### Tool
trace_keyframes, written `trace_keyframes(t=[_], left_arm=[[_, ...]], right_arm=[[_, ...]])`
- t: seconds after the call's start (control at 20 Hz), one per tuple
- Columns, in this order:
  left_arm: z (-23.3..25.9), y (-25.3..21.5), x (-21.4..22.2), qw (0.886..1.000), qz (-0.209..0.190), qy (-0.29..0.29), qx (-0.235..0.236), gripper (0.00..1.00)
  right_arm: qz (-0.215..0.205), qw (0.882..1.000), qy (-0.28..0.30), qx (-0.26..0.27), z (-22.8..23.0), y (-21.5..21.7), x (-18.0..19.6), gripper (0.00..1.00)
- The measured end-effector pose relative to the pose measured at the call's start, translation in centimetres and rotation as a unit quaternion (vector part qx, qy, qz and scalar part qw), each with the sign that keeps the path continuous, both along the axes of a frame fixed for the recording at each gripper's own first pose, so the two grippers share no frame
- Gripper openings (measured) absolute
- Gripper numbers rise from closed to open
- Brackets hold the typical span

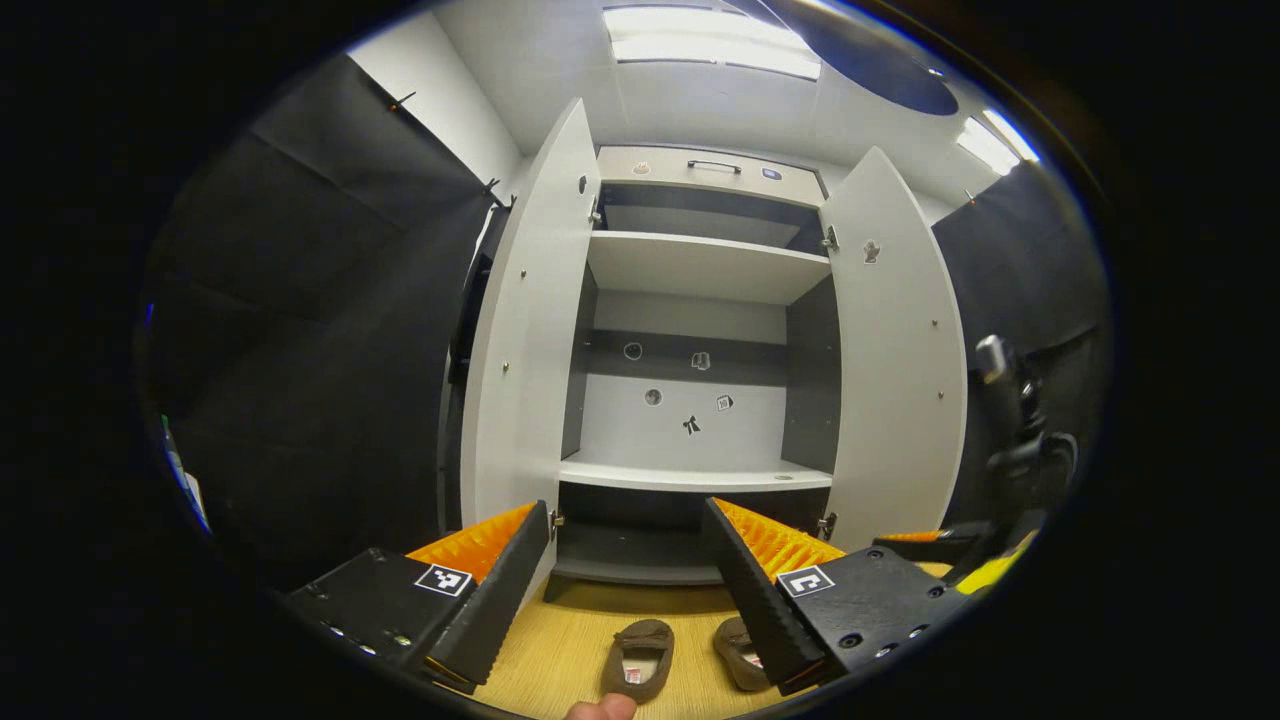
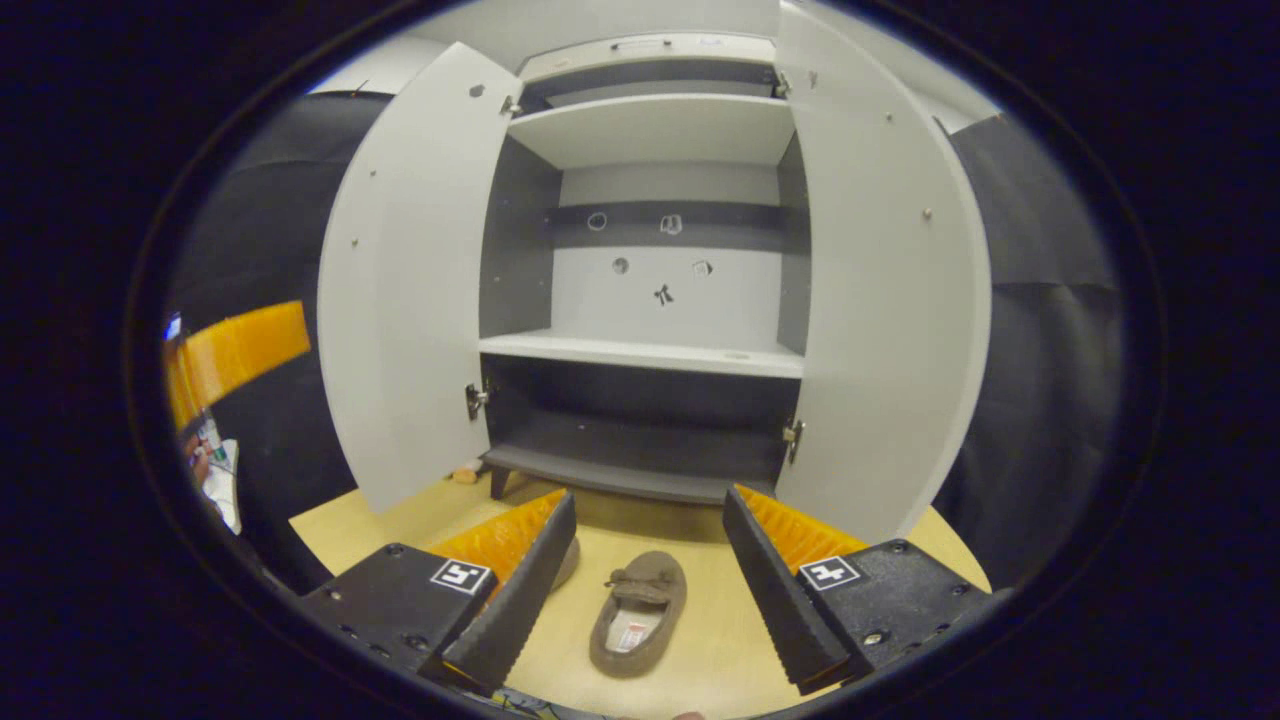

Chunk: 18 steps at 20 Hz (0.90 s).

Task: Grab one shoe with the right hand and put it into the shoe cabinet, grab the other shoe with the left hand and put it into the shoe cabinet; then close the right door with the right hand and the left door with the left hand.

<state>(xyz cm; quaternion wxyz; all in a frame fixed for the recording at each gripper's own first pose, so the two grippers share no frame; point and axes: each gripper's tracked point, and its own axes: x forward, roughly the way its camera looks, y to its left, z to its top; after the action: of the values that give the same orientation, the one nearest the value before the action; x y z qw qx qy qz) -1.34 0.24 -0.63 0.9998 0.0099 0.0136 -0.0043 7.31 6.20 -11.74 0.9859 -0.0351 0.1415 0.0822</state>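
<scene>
Two brown slippers [image 2: 637, 612] side by side on floor before shoe cabinet [image 2: 650, 350]; both doors open, shelves seemingly bare.

Ceiling lights [image 1: 715, 40] above wooden floor [image 2: 720, 640]

Shoe cabinet [image 2: 645, 300]: both doors swung wide, left door [image 2: 405, 280] and right door [image 2: 885, 290] flanking an unobstructed front opening. Middle shelf [image 2: 640, 352]: bare, with tall headroom up to the upper shelf [image 2: 655, 125]. Bottom compartment [image 2: 640, 420]: low, dark, nothing inside. Wooden floor [image 2: 710, 640] before the cabinet: two shoes, one [image 2: 638, 612] lying between the right gripper's [image 2: 645, 590] spread fingers, the other [image 2: 565, 562] partly hidden behind one finger. Black cloth wall [image 2: 1040, 380] closes both sides.
</scene>
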Motion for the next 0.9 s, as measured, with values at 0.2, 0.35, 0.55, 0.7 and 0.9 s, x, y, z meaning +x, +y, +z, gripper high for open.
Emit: trace_keyframes(t=[0.2,0.35,0.55,0.7,0.9], left_arm=[[-0.7,0.2,0.1,1.0,0.001,0.012,-0.009,0.95],[-0.5,0.9,0.1,1.0,0.015,0.003,-0.002,0.95],[-1.1,1.1,0.1,1.0,0.019,0.011,-0.004,0.95],[-1.4,1.4,0.0,1.0,0.026,0.015,-0.006,0.95],[-1.6,1.8,0.0,0.999,0.032,0.015,0.004,0.95]], right_arm=[[0.023,0.996,0.078,-0.019,-7.7,1.5,1.5,0.97],[0.037,0.991,0.129,-0.028,-12.6,2.4,1.6,0.92],[0.044,0.978,0.203,-0.031,-18.0,3.0,2.1,0.77],[0.035,0.97,0.238,-0.031,-20.7,2.9,3.2,0.64],[0.025,0.968,0.244,-0.048,-22.4,2.6,4.5,0.47]])
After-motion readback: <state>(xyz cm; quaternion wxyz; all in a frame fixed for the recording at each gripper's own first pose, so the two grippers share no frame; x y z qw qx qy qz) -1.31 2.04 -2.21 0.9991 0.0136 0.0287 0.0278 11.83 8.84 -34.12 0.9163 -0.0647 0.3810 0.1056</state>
